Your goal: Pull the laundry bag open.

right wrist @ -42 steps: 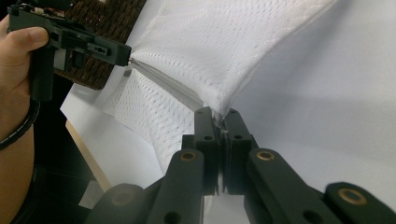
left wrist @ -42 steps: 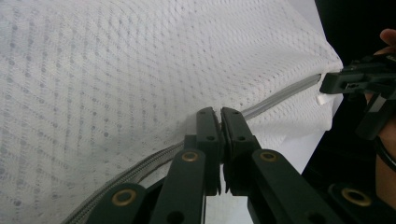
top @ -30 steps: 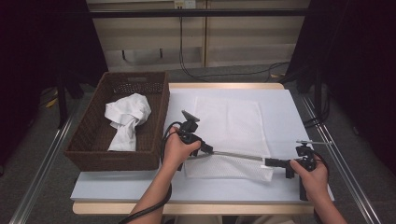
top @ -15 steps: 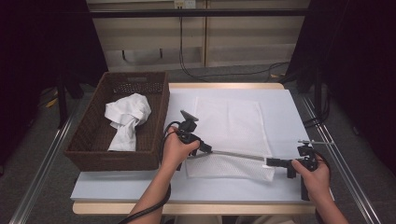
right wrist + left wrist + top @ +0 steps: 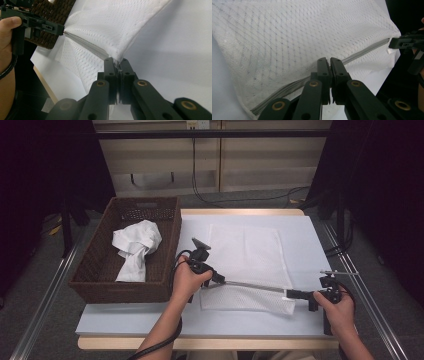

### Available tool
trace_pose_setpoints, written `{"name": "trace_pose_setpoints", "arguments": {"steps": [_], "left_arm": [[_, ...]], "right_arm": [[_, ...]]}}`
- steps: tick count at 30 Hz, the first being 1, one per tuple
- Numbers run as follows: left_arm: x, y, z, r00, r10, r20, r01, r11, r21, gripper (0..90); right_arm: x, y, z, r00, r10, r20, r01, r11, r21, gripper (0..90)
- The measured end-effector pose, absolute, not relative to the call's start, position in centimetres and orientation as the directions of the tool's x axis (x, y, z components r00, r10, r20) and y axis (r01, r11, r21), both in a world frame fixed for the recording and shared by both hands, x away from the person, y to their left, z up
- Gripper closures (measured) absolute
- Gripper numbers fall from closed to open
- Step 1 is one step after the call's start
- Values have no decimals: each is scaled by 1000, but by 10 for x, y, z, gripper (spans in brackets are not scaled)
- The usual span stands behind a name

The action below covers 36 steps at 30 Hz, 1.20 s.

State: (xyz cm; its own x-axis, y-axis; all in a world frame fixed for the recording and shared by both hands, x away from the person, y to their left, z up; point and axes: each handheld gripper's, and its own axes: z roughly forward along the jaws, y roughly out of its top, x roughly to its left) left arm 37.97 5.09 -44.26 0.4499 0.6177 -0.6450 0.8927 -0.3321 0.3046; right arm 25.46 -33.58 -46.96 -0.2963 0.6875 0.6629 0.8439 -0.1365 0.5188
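Note:
A white mesh bag (image 5: 245, 252) lies flat on the white table (image 5: 310, 240), its grey zipper (image 5: 255, 286) along the near edge. My left gripper (image 5: 220, 280) is shut on the zipper near the bag's left end. In the left gripper view the jaws (image 5: 330, 60) are pinched on the zipper (image 5: 364, 51). My right gripper (image 5: 292, 294) is shut on the bag's right near corner; its own view has the jaws (image 5: 116, 60) closed on that corner of the mesh (image 5: 120, 25). The zipper edge is lifted and stretched taut between the two grippers.
A dark wicker basket (image 5: 172, 245) stands at the table's left with a crumpled white cloth (image 5: 135, 245) inside. Bare table surface lies right of and in front of the bag. Cabinets and cables sit beyond the far edge.

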Motion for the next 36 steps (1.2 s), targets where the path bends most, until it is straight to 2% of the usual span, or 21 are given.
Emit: {"name": "trace_pose_setpoints", "arguments": {"steps": [28, 36], "left_arm": [[379, 52, -444, 440, 599, -669, 897, -323, 301, 871], [378, 52, -444, 449, 610, -653, 893, -332, 303, 871]], "right_arm": [[254, -339, -468, -294, 687, 664, 843, -140, 519, 877], [254, -339, -469, -295, 683, 668, 844, -142, 518, 877]]}}
